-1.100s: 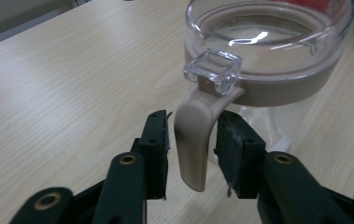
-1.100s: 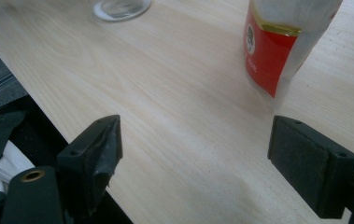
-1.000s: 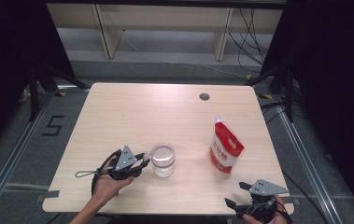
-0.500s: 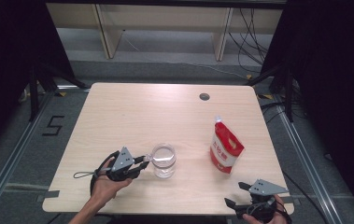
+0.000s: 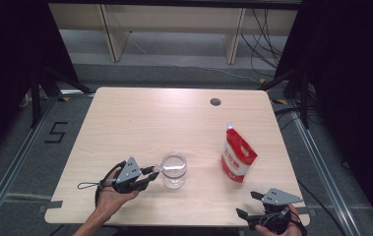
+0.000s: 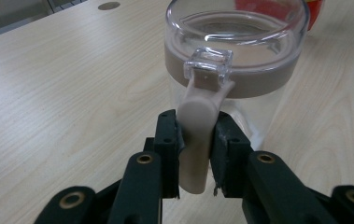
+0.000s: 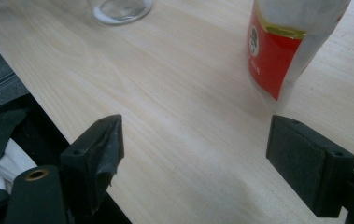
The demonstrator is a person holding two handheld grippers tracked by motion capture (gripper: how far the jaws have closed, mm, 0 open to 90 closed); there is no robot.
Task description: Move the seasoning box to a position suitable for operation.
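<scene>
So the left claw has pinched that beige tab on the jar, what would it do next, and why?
Probably pull the latch away from the jar to release the lid: the left gripper is shut on it and the lid looks closed. The right gripper waits open near the red pouch.

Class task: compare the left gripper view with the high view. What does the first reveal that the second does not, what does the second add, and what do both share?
Left gripper view: the left gripper's pads pressed on the beige latch tab below the jar's clear clasp.

High view: the right gripper, jaws apart, at the table's near edge, and the whole red and white pouch standing.

Both: the clear jar on the wooden table.
</scene>
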